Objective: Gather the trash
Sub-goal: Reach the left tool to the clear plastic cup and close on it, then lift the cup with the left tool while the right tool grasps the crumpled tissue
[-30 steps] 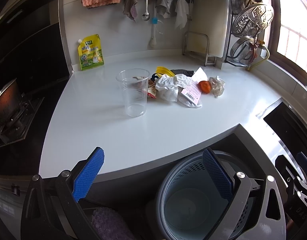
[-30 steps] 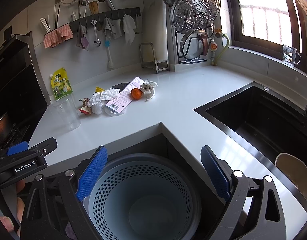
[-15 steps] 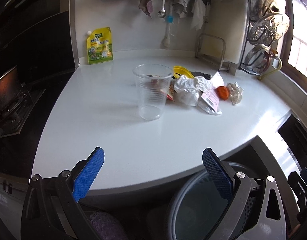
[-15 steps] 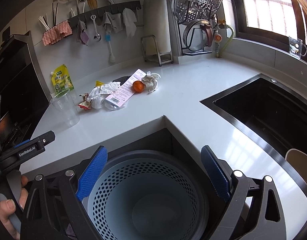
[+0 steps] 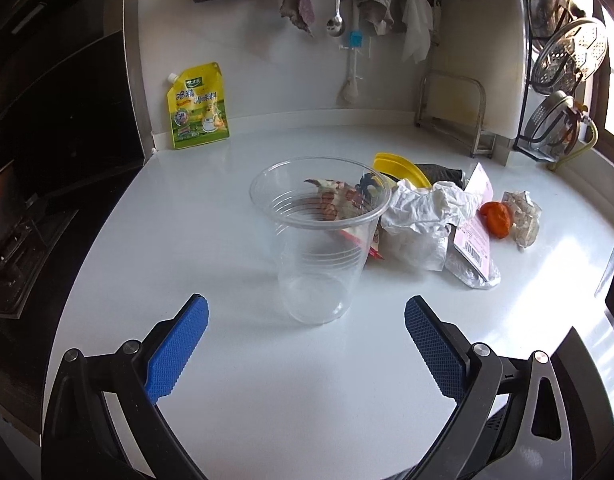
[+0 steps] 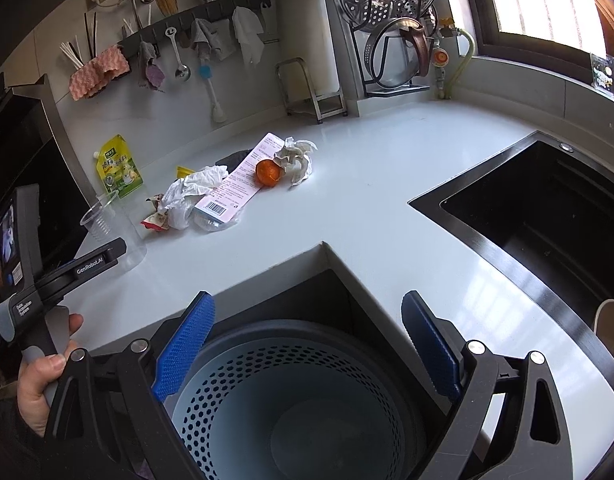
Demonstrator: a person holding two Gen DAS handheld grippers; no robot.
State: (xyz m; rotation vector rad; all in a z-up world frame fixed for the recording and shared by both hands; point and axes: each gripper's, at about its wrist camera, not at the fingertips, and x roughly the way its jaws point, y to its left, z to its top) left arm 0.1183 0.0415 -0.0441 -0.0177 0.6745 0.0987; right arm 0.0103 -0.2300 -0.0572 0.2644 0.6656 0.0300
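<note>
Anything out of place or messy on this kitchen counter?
Yes. A litter pile sits mid-counter: crumpled tissue, a barcoded receipt, orange peel and a snack wrapper. An empty clear cup stands upright beside it. Nothing has spilled.

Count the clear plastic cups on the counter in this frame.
1. A single clear plastic cup stands upright on the white counter, left of the trash pile and straight ahead of the open left tool. Another could be hidden under the pile.
</note>
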